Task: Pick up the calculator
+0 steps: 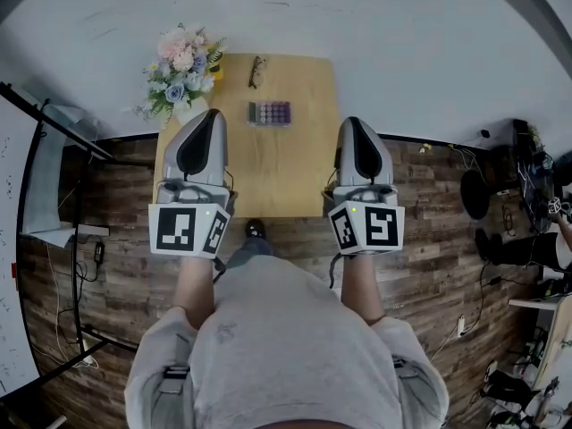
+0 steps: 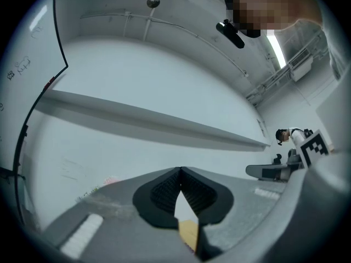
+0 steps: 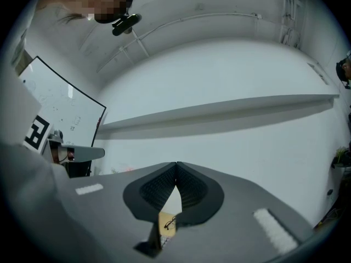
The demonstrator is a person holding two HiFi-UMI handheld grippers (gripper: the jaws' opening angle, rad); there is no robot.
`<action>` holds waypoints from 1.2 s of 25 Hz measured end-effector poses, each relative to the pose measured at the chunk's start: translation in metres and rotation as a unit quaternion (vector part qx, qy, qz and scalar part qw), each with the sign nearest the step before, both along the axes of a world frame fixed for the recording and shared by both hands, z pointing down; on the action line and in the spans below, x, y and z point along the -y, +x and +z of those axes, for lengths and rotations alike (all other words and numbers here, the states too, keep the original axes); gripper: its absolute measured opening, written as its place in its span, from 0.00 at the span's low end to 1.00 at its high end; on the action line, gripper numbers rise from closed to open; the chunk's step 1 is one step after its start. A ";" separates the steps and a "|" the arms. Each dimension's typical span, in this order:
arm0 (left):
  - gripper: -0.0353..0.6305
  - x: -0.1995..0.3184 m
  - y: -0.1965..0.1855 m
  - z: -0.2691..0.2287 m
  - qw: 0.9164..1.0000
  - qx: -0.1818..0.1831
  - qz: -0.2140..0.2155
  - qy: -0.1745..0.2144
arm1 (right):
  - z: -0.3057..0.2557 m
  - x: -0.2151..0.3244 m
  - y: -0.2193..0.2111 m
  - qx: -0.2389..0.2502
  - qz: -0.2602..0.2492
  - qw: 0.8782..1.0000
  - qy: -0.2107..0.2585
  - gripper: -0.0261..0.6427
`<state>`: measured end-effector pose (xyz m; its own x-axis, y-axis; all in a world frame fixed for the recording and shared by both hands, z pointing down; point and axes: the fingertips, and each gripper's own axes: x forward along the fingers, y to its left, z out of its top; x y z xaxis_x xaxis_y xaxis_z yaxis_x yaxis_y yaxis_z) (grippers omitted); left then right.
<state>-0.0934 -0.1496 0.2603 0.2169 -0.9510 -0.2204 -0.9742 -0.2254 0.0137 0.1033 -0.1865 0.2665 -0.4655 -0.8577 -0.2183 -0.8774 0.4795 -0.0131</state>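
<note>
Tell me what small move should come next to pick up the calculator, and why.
Probably open the right hand-held gripper and lower it toward the calculator: its jaws are shut on nothing, and the calculator lies untouched on the table.

You stood on a dark wood-plank floor (image 1: 429, 239), facing a plain white wall (image 1: 402, 43). A light wooden table (image 1: 286, 168) sat against it. A whiteboard (image 1: 11, 239) stood at your left, and dark equipment (image 1: 505, 195) cluttered the right.
</note>
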 end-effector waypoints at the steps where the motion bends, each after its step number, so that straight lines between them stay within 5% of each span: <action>1: 0.06 0.007 -0.001 0.000 1.000 0.000 0.001 0.000 | 0.000 0.006 -0.001 0.000 0.001 1.000 0.000 0.04; 30: 0.06 0.143 -0.029 0.027 0.998 0.006 0.030 -0.047 | 0.023 0.135 -0.040 0.001 0.010 0.999 -0.041 0.04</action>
